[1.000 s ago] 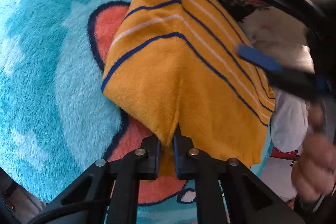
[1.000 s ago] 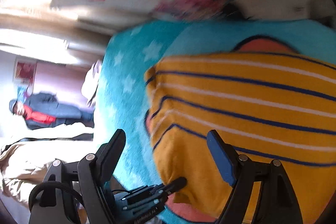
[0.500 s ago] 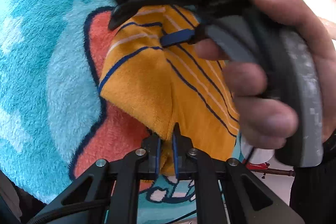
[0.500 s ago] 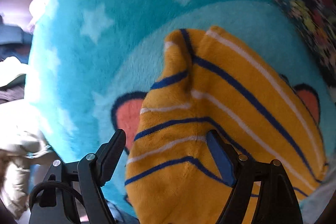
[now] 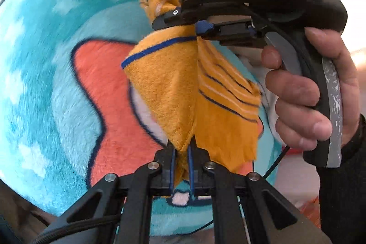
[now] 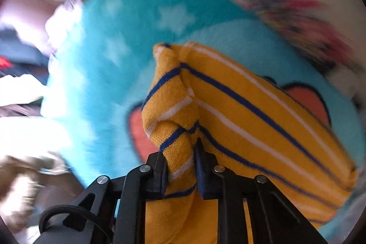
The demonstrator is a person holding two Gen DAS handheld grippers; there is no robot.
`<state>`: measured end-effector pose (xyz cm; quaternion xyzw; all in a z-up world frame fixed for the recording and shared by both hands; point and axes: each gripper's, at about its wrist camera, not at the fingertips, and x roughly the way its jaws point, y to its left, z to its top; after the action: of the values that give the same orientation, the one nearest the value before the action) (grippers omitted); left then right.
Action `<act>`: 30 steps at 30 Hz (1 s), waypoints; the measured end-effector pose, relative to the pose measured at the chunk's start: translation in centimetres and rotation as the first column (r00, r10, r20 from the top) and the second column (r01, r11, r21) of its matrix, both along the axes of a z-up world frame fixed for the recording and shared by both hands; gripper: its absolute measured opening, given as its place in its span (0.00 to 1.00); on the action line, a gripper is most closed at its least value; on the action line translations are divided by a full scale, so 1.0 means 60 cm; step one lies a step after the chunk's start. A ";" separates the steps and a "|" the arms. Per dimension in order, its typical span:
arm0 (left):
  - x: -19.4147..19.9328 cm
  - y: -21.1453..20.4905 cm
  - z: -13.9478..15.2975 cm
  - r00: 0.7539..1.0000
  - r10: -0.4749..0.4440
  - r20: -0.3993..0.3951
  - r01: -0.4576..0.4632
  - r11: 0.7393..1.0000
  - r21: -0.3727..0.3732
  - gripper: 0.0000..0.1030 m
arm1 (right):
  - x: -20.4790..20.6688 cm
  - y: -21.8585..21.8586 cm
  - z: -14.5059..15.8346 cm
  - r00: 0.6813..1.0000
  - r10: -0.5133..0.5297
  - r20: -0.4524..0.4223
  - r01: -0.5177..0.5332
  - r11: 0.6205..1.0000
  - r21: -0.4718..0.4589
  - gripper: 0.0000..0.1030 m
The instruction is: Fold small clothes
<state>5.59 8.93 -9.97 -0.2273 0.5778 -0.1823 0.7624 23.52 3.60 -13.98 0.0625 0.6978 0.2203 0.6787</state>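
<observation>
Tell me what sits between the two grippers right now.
Only the striped orange cloth. In the left wrist view it stretches from the left gripper to the right gripper, both clamped on it, lifted over the turquoise rug.

Black left claw point(image 5: 181, 160) with blue pads, silver screws; bare hand point(image 5: 315, 93), black sleeve.

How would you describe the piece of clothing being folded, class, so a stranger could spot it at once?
Start at the fluffy turquoise rug with the orange star. Above it, the left gripper and right gripper each pinch one garment. It alone is mustard yellow with thin blue and white stripes.
</observation>
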 end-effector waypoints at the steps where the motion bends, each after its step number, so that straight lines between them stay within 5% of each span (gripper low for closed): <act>1: -0.004 -0.020 0.018 0.999 -0.045 0.030 0.045 0.999 0.026 0.08 | -0.006 -0.024 0.014 0.999 -0.045 0.007 0.045 0.998 0.042 0.19; 8: -0.026 -0.180 0.104 0.925 -0.348 0.155 0.319 0.930 0.185 0.08 | -0.080 -0.208 0.086 0.934 -0.356 0.024 0.329 0.887 0.323 0.19; 14: -0.008 -0.280 0.090 0.866 -0.484 0.125 0.449 0.864 0.229 0.08 | -0.108 -0.368 0.091 0.848 -0.529 0.007 0.487 0.785 0.382 0.19; 21: 0.003 -0.401 0.021 0.803 -0.592 0.066 0.554 0.783 0.281 0.08 | -0.137 -0.484 0.006 0.781 -0.622 -0.059 0.598 0.716 0.360 0.19; 25: 0.015 -0.439 -0.052 0.795 -0.607 -0.024 0.583 0.751 0.309 0.10 | -0.139 -0.519 -0.063 0.764 -0.634 -0.118 0.634 0.706 0.316 0.20; 27: 0.014 -0.440 -0.069 0.784 -0.618 -0.058 0.604 0.738 0.302 0.16 | -0.140 -0.526 -0.107 0.758 -0.634 -0.154 0.648 0.704 0.292 0.26; 30: 0.006 -0.402 -0.039 0.764 -0.644 -0.039 0.639 0.747 0.185 0.52 | -0.152 -0.539 -0.118 0.714 -0.669 -0.206 0.695 0.645 0.316 0.35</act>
<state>5.95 -15.18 -12.29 0.0601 0.6248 -0.3806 0.6791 14.37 -28.71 -21.06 0.4552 0.5910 0.0740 0.6618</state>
